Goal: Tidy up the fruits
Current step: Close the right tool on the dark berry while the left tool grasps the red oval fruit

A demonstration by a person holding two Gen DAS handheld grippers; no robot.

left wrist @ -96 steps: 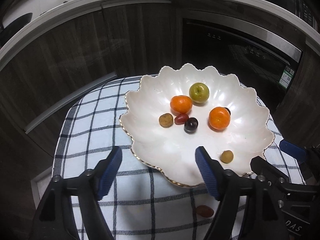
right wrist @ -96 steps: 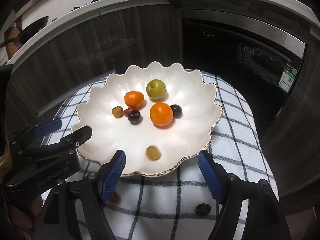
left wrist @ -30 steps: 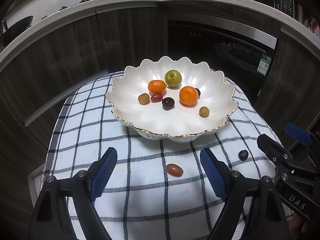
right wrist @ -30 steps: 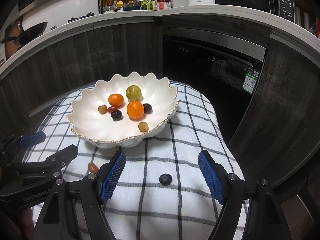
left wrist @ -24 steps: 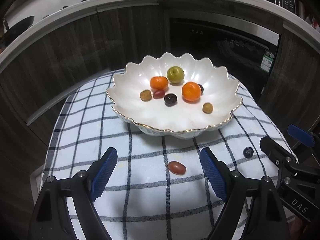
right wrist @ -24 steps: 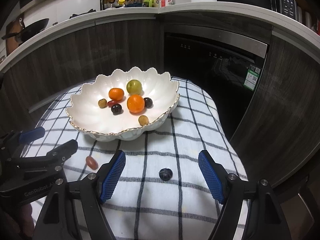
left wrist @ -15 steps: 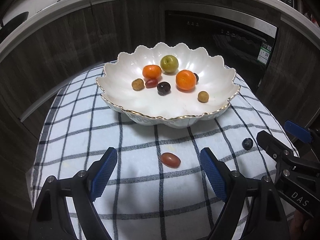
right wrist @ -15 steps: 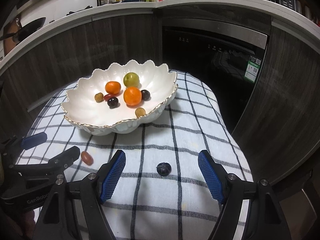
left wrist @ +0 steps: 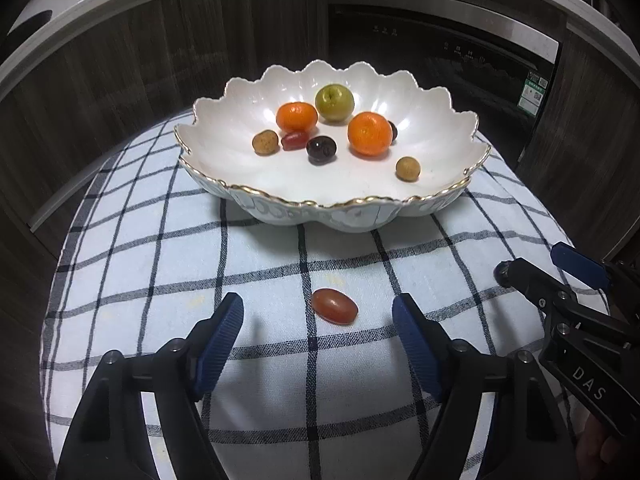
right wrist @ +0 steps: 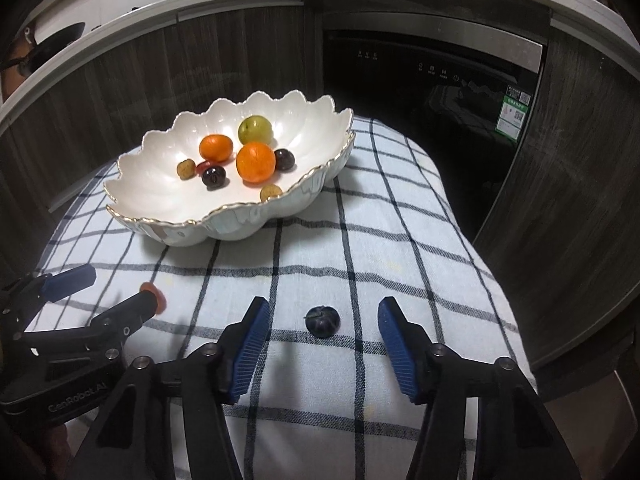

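Here, red grape [left wrist: 334,306] between left gripper's [left wrist: 318,320] closing unclenched fingers, blueberry [right wrist: 322,321] likewise in right gripper [right wrist: 323,330]

The light is dim and comes from above, shining bright on the white wavy-edged bowl [left wrist: 440,100], while the dark wooden cupboards [right wrist: 200,52] bend round at the edges and the corners go black.
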